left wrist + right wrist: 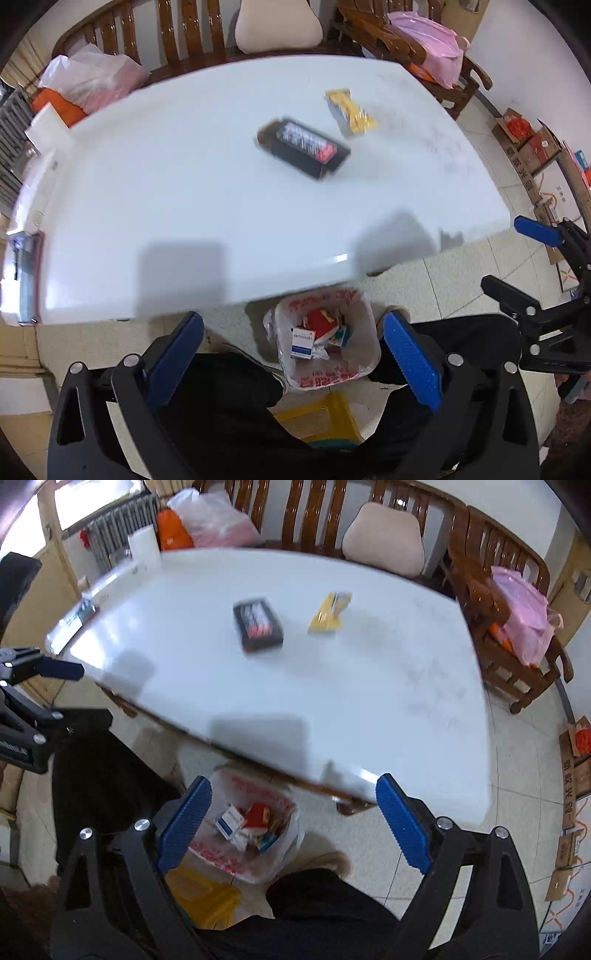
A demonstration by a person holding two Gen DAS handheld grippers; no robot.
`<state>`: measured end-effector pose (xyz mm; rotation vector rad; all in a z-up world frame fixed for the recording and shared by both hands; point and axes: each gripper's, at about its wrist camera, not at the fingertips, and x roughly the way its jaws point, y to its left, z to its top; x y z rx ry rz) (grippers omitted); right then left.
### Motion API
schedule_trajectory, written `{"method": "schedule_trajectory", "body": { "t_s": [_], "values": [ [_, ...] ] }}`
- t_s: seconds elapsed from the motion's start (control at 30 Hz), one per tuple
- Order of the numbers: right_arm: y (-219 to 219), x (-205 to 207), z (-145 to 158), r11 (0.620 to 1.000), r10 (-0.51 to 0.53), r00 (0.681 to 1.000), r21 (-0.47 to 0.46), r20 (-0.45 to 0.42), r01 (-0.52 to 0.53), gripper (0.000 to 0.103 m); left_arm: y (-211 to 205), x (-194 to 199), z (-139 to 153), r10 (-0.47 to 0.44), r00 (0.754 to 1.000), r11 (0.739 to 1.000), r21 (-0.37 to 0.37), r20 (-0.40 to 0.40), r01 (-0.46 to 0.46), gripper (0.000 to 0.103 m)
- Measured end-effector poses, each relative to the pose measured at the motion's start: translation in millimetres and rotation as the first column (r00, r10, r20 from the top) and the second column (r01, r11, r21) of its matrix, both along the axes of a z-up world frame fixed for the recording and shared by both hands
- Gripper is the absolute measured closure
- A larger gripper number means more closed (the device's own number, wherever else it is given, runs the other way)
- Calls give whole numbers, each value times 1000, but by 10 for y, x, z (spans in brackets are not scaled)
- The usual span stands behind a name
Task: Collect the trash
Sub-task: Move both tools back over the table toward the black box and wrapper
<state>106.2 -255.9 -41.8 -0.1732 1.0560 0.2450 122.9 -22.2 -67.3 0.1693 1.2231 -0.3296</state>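
Note:
A black box with red and white print (303, 148) (258, 624) and a yellow wrapper (351, 110) (330, 612) lie on the white table (184, 206) (369, 701). On the floor below the table's near edge stands a bin lined with a clear bag (327, 338) (243, 834), holding small boxes and wrappers. My left gripper (291, 354) is open and empty above the bin. My right gripper (293, 819) is open and empty, also held over the bin and the floor; it shows at the right edge of the left wrist view (517, 254).
Wooden chairs (192, 33) (509, 635) ring the table's far side, with a beige cushion (384, 539), plastic bags (92, 81) (521, 616). Cardboard boxes (532, 147) stand on the floor to the right. A yellow stool (321, 417) and the person's dark-trousered legs are below the grippers.

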Motion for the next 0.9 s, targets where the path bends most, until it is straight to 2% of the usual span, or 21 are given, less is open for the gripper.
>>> {"method": "schedule_trajectory", "body": {
  "t_s": [0.13,0.23,0.37,0.7,0.9],
  "values": [
    [-41,294,318,1000,-5,999,-9,38,5,15,-77,144,270,6,1000,1000,-18,9,-6,8],
    [-99,484,476,1000,-10,999,18,37,10,14,-146,254,497,14,999,1000,-9,52,-13,8],
    [-191,723,580,998,-30,999,48,38,28,14,-234,455,650,32,998,999,-14,60,-32,8],
    [-265,1189,648,999,-45,999,28,25,44,14,-384,880,536,95,995,993,-63,-22,-96,8],
    [-317,1364,608,996,-55,998,63,-4,56,14,-469,1039,473,113,993,991,-62,-40,-116,8]
  ]
}}
